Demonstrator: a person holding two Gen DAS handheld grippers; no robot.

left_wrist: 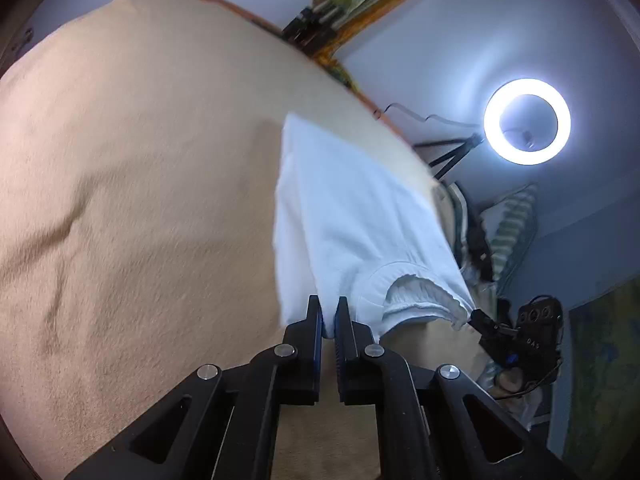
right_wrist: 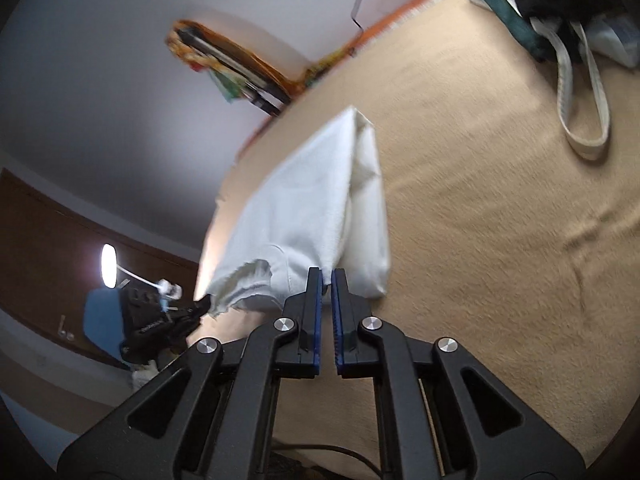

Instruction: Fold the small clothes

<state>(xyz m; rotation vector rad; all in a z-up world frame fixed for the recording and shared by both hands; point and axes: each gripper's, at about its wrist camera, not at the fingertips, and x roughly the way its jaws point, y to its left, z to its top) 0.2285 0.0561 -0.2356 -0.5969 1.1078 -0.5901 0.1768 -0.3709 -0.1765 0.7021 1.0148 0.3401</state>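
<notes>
A small white garment (left_wrist: 352, 216) stretches over a tan blanket (left_wrist: 140, 200), its near edge raised and its far end resting on the blanket. My left gripper (left_wrist: 328, 305) is shut on the garment's near edge, left of a frilled opening (left_wrist: 420, 292). At the far side of that opening is my right gripper (left_wrist: 479, 315), its tips at the cloth. In the right wrist view the white garment (right_wrist: 304, 208) looks folded double, and my right gripper (right_wrist: 327, 278) is shut on its near edge. My left gripper (right_wrist: 203, 303) touches the frilled corner at the lower left.
The tan blanket (right_wrist: 500, 220) spreads wide around the garment. A dark bag with white straps (right_wrist: 580, 80) lies at its far right corner. A lit ring light (left_wrist: 527, 121) stands beyond the edge, next to a striped cushion (left_wrist: 512, 224). Colourful cloth (left_wrist: 360, 8) hangs on the wall.
</notes>
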